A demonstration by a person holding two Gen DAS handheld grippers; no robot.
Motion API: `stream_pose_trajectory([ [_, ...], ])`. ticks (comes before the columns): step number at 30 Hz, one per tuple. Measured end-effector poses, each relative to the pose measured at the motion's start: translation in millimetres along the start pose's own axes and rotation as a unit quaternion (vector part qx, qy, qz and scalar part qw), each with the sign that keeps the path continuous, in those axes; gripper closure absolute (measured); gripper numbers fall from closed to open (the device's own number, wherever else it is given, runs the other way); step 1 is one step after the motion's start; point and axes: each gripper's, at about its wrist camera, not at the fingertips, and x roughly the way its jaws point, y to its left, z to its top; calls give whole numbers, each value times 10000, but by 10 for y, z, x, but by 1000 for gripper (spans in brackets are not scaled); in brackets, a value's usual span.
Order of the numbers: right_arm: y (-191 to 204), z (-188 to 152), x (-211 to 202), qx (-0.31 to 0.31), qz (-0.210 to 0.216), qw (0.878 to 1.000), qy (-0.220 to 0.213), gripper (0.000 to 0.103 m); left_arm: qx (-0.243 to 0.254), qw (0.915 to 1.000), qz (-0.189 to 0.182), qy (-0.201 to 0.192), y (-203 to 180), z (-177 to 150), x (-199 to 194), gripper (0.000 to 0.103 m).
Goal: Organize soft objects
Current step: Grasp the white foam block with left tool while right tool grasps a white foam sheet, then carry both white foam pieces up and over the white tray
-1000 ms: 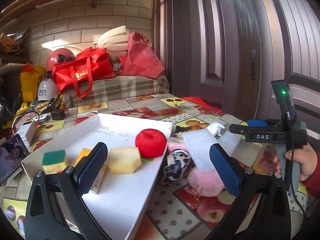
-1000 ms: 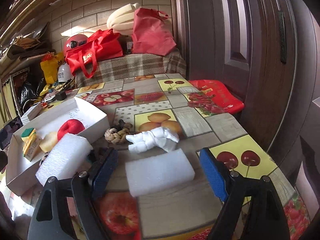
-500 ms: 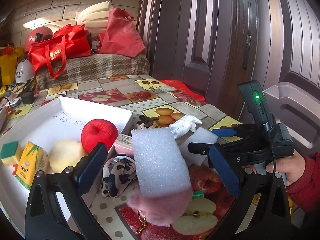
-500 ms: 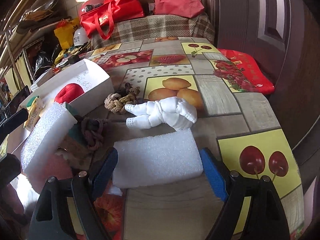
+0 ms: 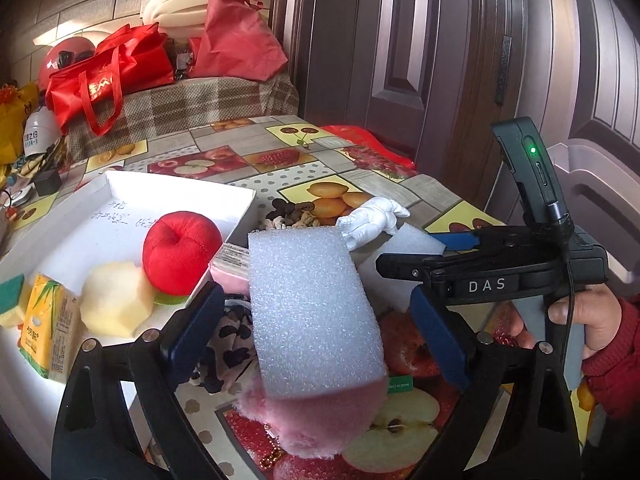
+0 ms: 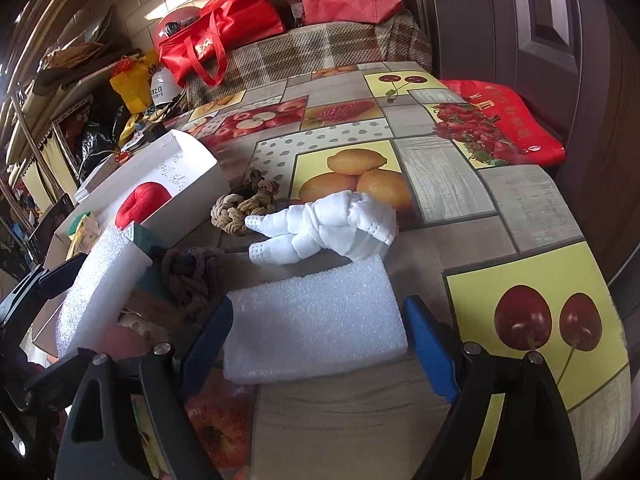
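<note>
My left gripper [image 5: 316, 332] is open, its fingers on either side of a white foam block [image 5: 312, 308] that lies on a pink plush [image 5: 312, 424] and a spotted cloth [image 5: 232, 332]. My right gripper [image 6: 320, 340] is open around a second white foam block [image 6: 316, 320] lying flat on the table. A white stuffed glove [image 6: 324, 228] lies just beyond it. The white box [image 5: 172, 188] at left holds a red plush apple [image 5: 180, 252], a pale foam chunk [image 5: 116, 300], a yellow carton [image 5: 44, 328] and a green sponge [image 5: 10, 292].
Knotted beige and brown ropes [image 6: 244, 204] lie by the box. A dark knotted rope [image 6: 192, 276] sits on a cardboard piece. A red bag [image 6: 500, 120] lies at the table's far right edge. Red bags [image 5: 108, 76] sit on a checked bench behind.
Both grippers have moved forward and lower, so each foam block now sits deeper between its open fingers. The right gripper appears closer in the left wrist view.
</note>
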Motion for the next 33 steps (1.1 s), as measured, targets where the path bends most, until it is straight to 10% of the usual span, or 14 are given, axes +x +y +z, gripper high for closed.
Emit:
stream_pose_trajectory([
  [6, 182, -11, 34, -406, -44, 9991, 86, 16, -170, 9998, -135, 27, 59, -15, -10, 46],
  [33, 212, -354, -521, -911, 551, 9943, 12, 16, -443, 9976, -423, -330, 193, -55, -229, 47],
])
